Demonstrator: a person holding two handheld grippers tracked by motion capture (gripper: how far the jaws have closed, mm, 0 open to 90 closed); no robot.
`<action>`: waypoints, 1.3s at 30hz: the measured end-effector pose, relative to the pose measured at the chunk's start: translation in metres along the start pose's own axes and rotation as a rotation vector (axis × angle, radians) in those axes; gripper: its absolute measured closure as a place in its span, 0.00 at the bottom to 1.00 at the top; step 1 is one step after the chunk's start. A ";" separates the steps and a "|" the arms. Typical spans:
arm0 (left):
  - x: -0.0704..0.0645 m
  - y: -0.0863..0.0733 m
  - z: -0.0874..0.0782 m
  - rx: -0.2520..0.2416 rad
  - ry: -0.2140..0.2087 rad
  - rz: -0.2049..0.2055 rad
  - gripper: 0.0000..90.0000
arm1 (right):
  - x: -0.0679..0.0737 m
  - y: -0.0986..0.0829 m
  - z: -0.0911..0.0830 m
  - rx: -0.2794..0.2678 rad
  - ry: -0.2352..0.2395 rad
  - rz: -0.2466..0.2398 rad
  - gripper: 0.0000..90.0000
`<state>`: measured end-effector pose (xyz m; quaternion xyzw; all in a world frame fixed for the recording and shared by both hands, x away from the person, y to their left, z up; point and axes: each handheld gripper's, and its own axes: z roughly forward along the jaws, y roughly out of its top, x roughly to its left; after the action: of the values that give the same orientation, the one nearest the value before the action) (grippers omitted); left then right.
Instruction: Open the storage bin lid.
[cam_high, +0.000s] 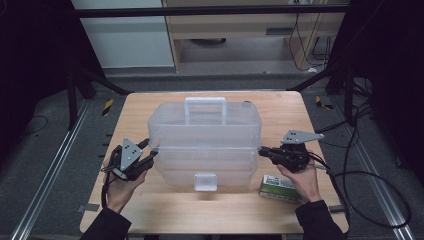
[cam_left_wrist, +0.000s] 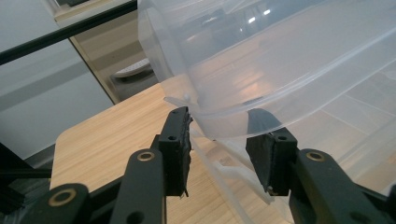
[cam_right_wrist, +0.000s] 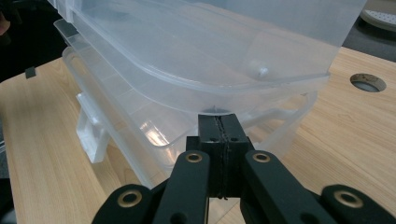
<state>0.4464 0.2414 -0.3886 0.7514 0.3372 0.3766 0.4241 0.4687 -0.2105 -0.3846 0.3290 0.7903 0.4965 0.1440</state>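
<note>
A clear plastic tiered storage box with a white handle and a front latch stands in the middle of the wooden table. My left gripper is at the box's left end. In the left gripper view it is open, and the curved rim of the upper tier lies between its jaws. My right gripper is at the box's right end. In the right gripper view it is shut, its tips just under the upper tier's rim.
A small green and white carton lies on the table by the right hand. A round cable hole is in the tabletop behind the box. Black frame bars, cables and a wooden cabinet stand beyond the table.
</note>
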 end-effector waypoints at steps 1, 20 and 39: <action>0.000 0.000 0.000 0.001 0.002 0.001 0.66 | 0.000 0.000 0.000 -0.002 -0.001 -0.001 1.00; 0.002 0.009 0.000 0.011 0.023 0.004 0.69 | -0.002 -0.006 0.009 0.101 -0.076 0.017 0.96; 0.007 0.018 0.003 0.015 0.026 -0.005 0.70 | 0.001 -0.010 0.018 0.159 -0.075 0.012 1.00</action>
<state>0.4556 0.2383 -0.3715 0.7486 0.3474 0.3828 0.4152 0.4744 -0.2001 -0.4018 0.3624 0.8194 0.4202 0.1439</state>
